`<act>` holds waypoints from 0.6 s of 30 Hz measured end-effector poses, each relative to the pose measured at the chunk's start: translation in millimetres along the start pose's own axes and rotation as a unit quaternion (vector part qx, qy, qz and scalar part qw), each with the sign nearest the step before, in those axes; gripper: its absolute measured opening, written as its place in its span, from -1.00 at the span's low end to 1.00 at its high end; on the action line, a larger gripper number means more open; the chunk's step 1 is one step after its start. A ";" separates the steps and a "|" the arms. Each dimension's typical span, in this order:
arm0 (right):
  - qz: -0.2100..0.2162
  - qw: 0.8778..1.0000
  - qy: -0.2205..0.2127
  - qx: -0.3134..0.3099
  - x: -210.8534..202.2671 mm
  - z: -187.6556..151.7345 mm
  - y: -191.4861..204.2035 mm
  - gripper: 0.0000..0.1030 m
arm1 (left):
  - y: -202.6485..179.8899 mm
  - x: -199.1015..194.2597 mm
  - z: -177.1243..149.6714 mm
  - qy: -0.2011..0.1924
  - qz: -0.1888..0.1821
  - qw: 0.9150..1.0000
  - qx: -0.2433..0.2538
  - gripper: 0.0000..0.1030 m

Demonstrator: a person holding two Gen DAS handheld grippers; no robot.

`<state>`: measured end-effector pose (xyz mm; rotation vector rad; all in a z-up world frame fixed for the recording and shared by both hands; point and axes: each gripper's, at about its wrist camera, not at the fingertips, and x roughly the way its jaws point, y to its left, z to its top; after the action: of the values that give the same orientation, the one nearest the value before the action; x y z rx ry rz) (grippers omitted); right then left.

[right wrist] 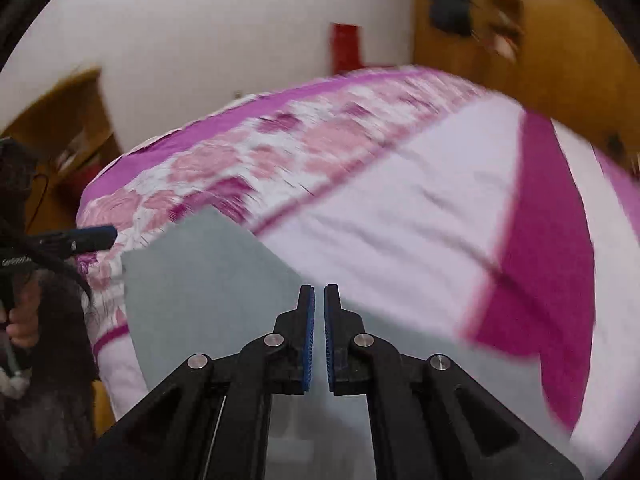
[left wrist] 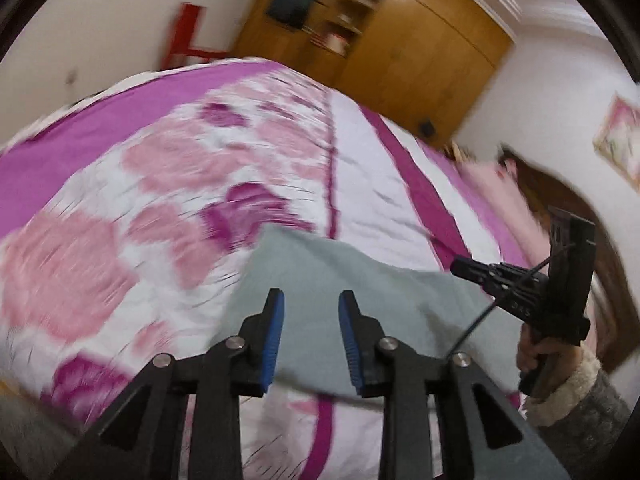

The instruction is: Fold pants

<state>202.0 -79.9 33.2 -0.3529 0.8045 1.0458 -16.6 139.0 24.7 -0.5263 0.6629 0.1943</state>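
Grey pants point(left wrist: 340, 280), soft flat slab, long axis near-to-far on floral bed point(left wrist: 160, 168). Left gripper point(left wrist: 311, 300) spread; right gripper point(right wrist: 319, 292) nearly pressed together, empty.

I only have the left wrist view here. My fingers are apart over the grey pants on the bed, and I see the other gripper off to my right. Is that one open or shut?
Observer: The right gripper has its blue pads nearly together, with only a narrow slit between them.
Operator: Is it clamped on the pants?
Observer: I cannot tell. The grey pants spread below and ahead of it, but no cloth shows in the slit.
Operator: Anything on your side of the room I'm missing?
Observer: A wooden shelf unit stands against the wall, beyond the far left corner of the bed.
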 end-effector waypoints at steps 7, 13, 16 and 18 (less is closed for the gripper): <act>-0.014 0.999 0.032 0.041 46.8 -25.9 -22.6 -1.00 | -73.2 94.0 24.2 0.090 -0.011 0.990 0.112 -0.62; 0.001 0.997 0.011 0.079 46.6 -23.5 -40.6 -1.00 | -57.4 155.3 21.5 0.111 0.054 0.988 0.095 -0.94; -0.002 0.993 -0.020 0.119 18.6 -30.0 -52.5 -1.00 | -59.8 143.6 24.0 0.104 0.062 0.989 0.089 -0.95; -0.010 0.988 -0.032 0.153 -2.3 -40.6 -65.1 -1.00 | -63.6 126.6 22.4 0.091 0.072 0.988 0.104 -0.94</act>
<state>241.0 -137.5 0.7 -0.0654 0.8872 0.8941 115.0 97.4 -14.7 -0.2971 0.8889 0.2126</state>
